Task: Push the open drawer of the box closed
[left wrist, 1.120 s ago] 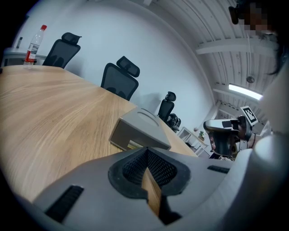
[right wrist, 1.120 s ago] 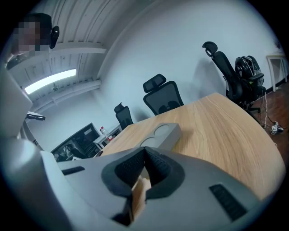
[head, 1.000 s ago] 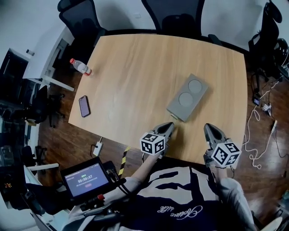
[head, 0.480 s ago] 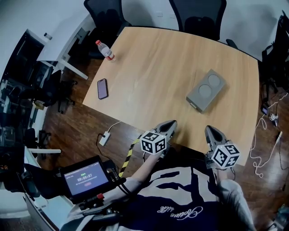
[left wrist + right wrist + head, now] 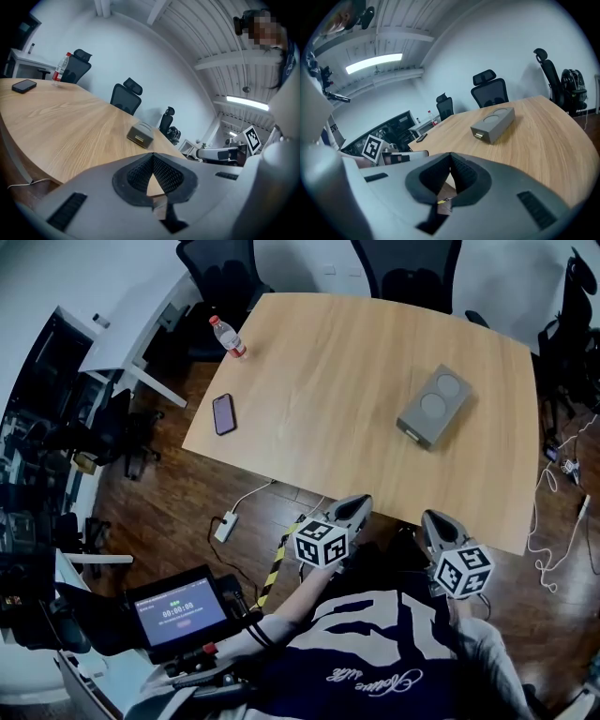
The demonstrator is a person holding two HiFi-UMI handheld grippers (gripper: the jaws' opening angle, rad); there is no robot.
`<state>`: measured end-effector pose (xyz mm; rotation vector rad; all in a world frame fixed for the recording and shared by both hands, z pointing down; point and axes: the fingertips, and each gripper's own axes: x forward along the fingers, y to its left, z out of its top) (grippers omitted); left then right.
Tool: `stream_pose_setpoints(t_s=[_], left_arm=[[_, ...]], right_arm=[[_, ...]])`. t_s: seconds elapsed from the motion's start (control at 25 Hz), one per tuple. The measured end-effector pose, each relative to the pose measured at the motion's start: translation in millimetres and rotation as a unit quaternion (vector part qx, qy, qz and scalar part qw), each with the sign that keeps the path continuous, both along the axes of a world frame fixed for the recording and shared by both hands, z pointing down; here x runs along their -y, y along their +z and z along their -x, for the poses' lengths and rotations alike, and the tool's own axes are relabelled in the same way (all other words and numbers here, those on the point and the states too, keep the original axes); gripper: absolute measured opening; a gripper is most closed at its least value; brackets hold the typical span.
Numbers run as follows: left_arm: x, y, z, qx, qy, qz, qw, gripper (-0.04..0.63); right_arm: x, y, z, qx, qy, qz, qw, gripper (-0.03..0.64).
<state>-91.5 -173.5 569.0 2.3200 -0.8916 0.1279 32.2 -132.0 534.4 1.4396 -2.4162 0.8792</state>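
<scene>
The grey box (image 5: pixel 434 407) lies on the right part of the wooden table (image 5: pixel 328 381), with two round recesses in its top. Its drawer end (image 5: pixel 412 434) faces me; how far the drawer sticks out is too small to tell. My left gripper (image 5: pixel 358 503) and right gripper (image 5: pixel 429 518) are both shut and empty, held just off the table's near edge, well short of the box. In the left gripper view the box (image 5: pixel 140 134) lies far beyond the shut left gripper (image 5: pixel 151 155). From the right gripper view, the box (image 5: pixel 493 123) sits ahead of the shut right gripper (image 5: pixel 450 154).
A phone (image 5: pixel 223 413) and a water bottle (image 5: pixel 228 337) are at the table's left side. Office chairs (image 5: pixel 406 277) stand at the far edge. A power strip (image 5: pixel 226 526) lies on the floor, cables (image 5: pixel 553 521) trail at right, and a timer screen (image 5: pixel 178 610) is near me.
Both grippers have drawn back from over the table's near edge to just off it. The box now looks farther away. Both stayed shut.
</scene>
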Motion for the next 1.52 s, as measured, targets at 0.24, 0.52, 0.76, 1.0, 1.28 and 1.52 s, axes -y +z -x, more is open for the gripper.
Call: stream_pose_setpoints(t_s=[0.24, 0.52, 0.76, 1.0, 1.28, 1.52], left_arm=[[-12.3, -10.7, -8.8, -0.011, -0.001, -0.023, 0.9997, 0.003], [-14.4, -22.6, -2.7, -0.012, -0.035, -0.043, 0.9984, 0.003], [-21.3, -38.0, -16.0, -0.017, -0.068, -0.049, 0.9964, 0.003], [-62.1, -46.0, -73.4, -0.019, -0.063, -0.056, 0.9963, 0.003], [-138.0, -31.9, -137.2, 0.0, -0.053, -0.04, 0.9978, 0.003], [-204.3, -19.9, -162.0, 0.014, -0.067, -0.025, 0.9973, 0.003]], right_arm=[[-15.4, -4.4, -4.9, -0.017, -0.002, -0.011, 1.0, -0.005], [-18.1, -11.8, -9.0, -0.015, -0.016, -0.023, 0.999, -0.005], [-23.6, -28.5, -26.8, -0.018, -0.036, -0.03, 0.999, -0.005], [-63.3, -33.3, -75.7, -0.028, -0.036, -0.047, 0.998, -0.005], [-119.5, -18.7, -118.8, -0.035, -0.052, -0.044, 0.997, -0.005], [-170.7, -10.6, -125.9, -0.033, -0.111, -0.045, 0.992, -0.005]])
